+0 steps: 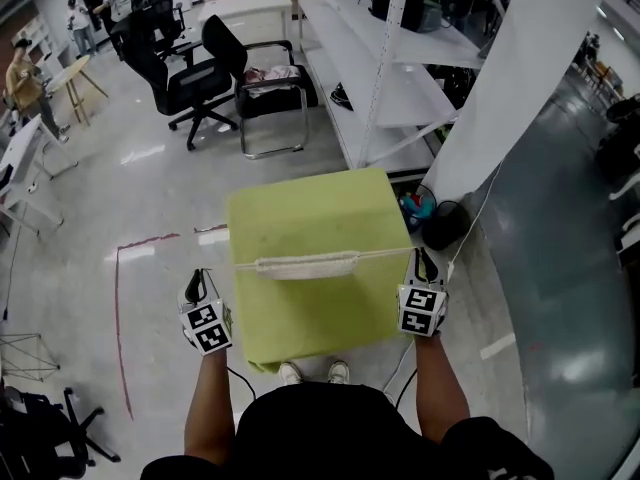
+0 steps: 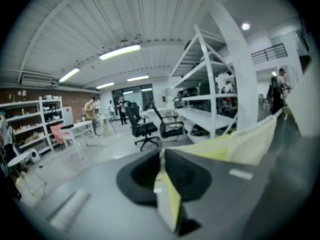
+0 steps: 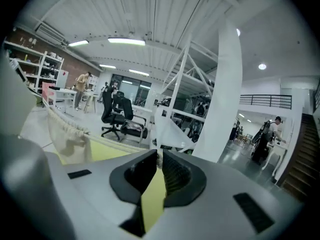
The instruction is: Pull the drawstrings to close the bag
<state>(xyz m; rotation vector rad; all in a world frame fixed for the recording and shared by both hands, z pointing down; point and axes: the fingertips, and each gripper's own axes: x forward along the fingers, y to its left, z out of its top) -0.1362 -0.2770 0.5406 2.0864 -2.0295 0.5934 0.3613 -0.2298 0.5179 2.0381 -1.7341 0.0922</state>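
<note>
left gripper (image 1: 199,280): held up at the left front corner of the table, marker cube facing the head camera. in its own view (image 2: 161,156) the jaws are pinched nearly together on a cream cord end.
right gripper (image 1: 424,260): mirror position at the table's right edge. in its own view (image 3: 159,158) the jaws are narrow too, with a pale bit of cord nipped at the tips.
drawstrings (image 1: 385,254): one run out of each side of the bag, each to its gripper. both look straight and taut, roughly level.
bag (image 1: 307,265): cream cloth, strung between the two grippers over the front half of the table. top edge bunched into gathers along the cord. seen hanging off to the right in the left gripper view (image 2: 252,139) and off to the left in the right gripper view (image 3: 67,136).
bag vs table: can't tell whether the cloth touches the top.
table (image 1: 320,218): yellow-green covered block right in front of the person.
shoes (image 1: 313,372): toes at the table's near edge.
background: black office chairs (image 1: 190,78), white shelving (image 1: 390,78), white pillar (image 1: 520,78), red tape line (image 1: 118,308) on the grey floor.
</note>
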